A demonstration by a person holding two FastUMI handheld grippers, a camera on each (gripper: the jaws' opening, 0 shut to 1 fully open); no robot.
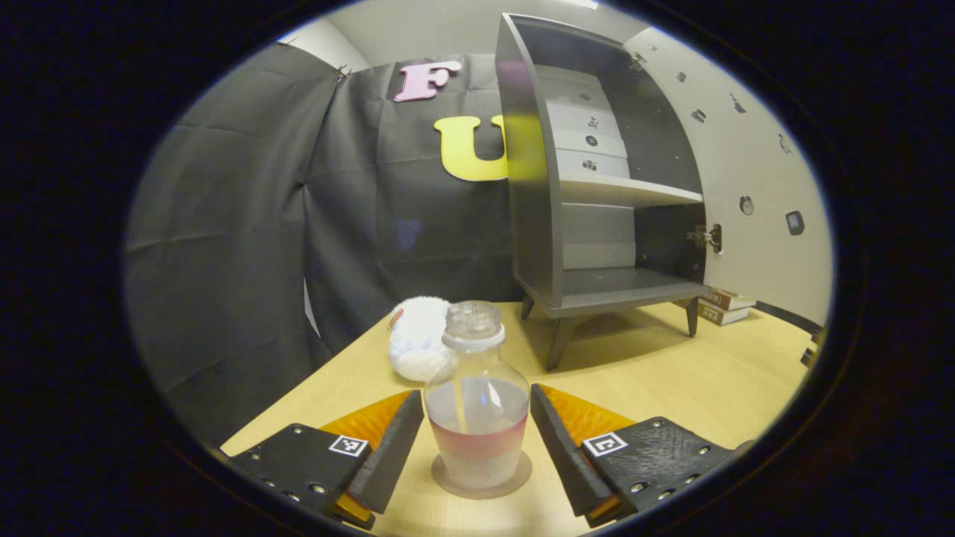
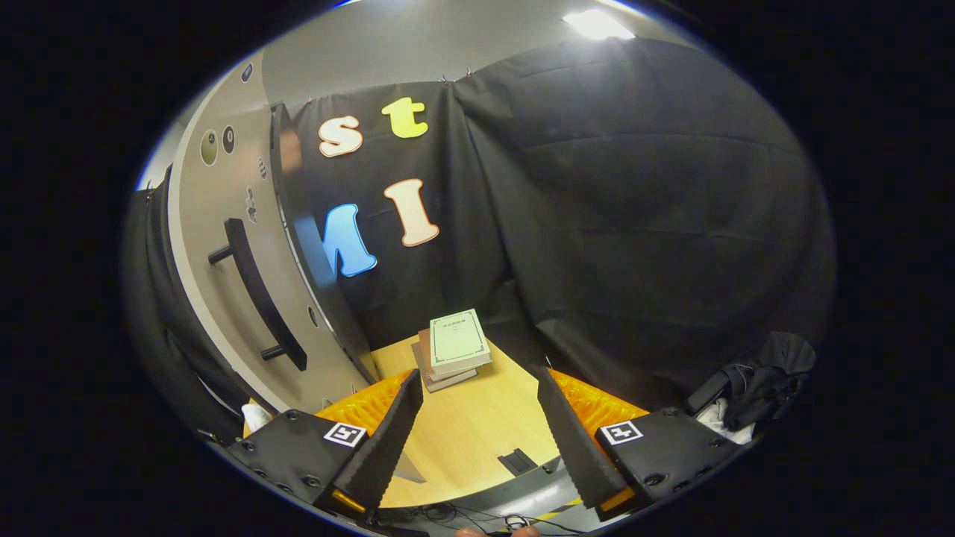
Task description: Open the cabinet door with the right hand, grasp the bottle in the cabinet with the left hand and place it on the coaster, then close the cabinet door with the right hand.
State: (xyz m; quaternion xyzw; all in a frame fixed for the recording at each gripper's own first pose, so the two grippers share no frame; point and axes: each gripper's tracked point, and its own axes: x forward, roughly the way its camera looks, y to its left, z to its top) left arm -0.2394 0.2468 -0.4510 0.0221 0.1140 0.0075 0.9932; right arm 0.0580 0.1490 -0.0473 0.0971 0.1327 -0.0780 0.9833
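- Your left gripper [image 1: 477,436] is spread, its two fingers standing either side of the bottle [image 1: 476,406] with a visible gap on each side, so neither finger presses on the glass.
- The bottle stands upright on the round coaster [image 1: 481,485], which lies on the wooden table [image 1: 671,373]; it sits right between your fingers, close in front of the camera.
- The bottle is clear glass with a stopper on top and a pinkish band around its lower half.
- Just behind the bottle, to its left, a white fluffy toy [image 1: 418,339] rests on the table.
- Farther back and to the right stands the grey cabinet [image 1: 533,186], raised on short legs; its door [image 1: 753,186] is swung wide open and its shelves are in plain sight.
- A few books lie on the table beside the cabinet's right rear leg.
- Your right gripper [image 2: 477,418] is also spread, with nothing between its fingers, hovering over the table.
- In the right gripper view the open door's outer face is to the left of your fingers, with its dark bar handle [image 2: 257,294] near but apart from them.
- A stack of books [image 2: 453,349] lies ahead of your right fingers.
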